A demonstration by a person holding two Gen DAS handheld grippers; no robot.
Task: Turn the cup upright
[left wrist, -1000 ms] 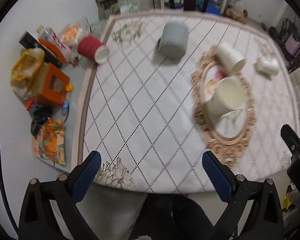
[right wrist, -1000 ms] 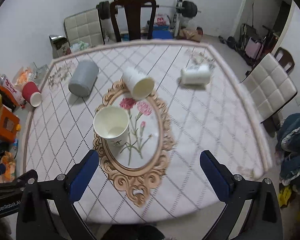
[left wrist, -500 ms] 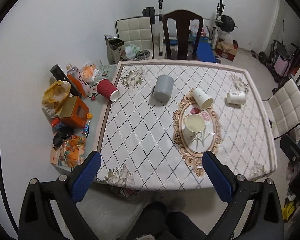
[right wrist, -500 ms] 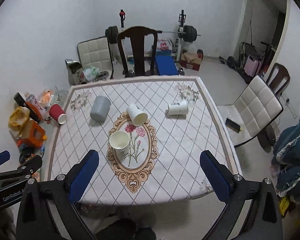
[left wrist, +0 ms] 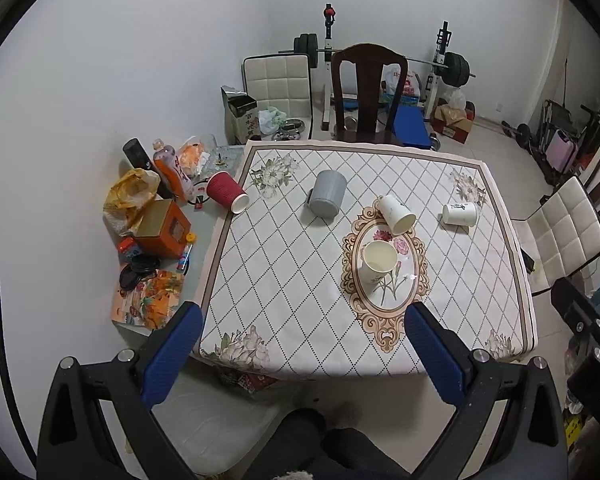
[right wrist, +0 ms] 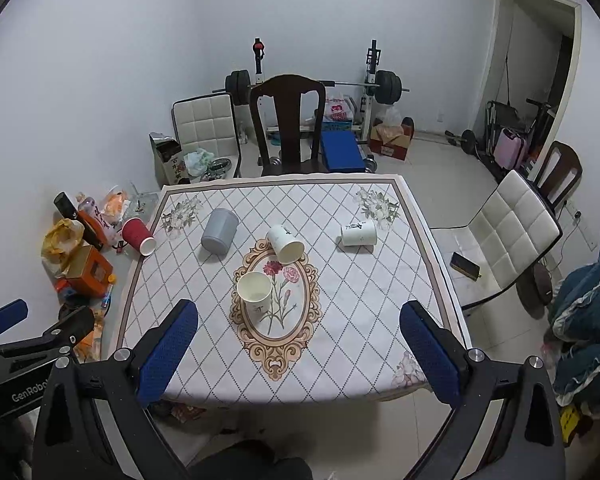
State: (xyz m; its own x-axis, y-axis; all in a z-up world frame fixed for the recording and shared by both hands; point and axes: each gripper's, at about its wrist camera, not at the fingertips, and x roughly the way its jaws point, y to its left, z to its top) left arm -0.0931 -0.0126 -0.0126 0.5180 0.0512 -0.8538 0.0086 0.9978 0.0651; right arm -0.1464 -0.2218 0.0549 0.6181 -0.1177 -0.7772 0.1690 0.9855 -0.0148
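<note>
One white paper cup (left wrist: 378, 261) (right wrist: 254, 292) stands upright on the oval flower motif. Another white cup (left wrist: 397, 214) (right wrist: 285, 243) lies on its side just behind it. A third white cup (left wrist: 459, 213) (right wrist: 358, 233) lies at the right. A grey cup (left wrist: 327, 198) (right wrist: 219, 231) lies on its side at the left middle. A red cup (left wrist: 227, 197) (right wrist: 139, 235) lies at the table's left edge. My left gripper (left wrist: 304, 354) and right gripper (right wrist: 299, 352) are open and empty, held high and back from the table's near edge.
The table (left wrist: 276, 280) (right wrist: 352, 300) has a diamond-pattern cloth. Bags, bottles and an orange box (left wrist: 162, 229) clutter its left side. A dark wooden chair (right wrist: 287, 124) stands behind, white chairs (right wrist: 508, 236) at the right, a weight bench beyond.
Both grippers have pulled up and back from the table, so the whole table and room now show. The cups have not moved.
</note>
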